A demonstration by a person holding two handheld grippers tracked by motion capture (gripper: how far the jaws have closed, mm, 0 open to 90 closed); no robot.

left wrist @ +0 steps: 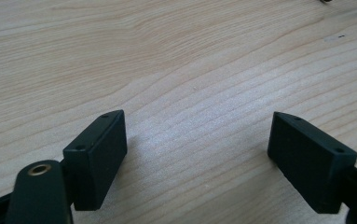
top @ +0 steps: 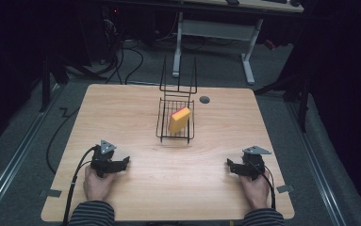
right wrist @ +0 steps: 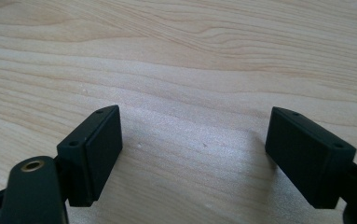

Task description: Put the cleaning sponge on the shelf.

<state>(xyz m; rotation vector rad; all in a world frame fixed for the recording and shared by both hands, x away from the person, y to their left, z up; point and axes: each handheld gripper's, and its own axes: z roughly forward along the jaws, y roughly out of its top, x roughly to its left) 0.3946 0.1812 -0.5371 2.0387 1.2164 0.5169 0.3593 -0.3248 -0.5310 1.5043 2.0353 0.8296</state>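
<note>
While both grippers' fingers (left wrist: pixel 94 158) gape wide, empty: yellow sponge (top: pixel 179 119) in wire basket (top: pixel 161 123), well beyond them.

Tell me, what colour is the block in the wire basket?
Yellow block with a pink-red top edge, clearest in the high view.

A yellow sponge (top: pixel 180 119), seemingly with an orange-red top face, leans tilted inside the black wire basket (top: pixel 161 123), which stands upright at the wooden table's (top: pixel 121 113) far middle.
</note>
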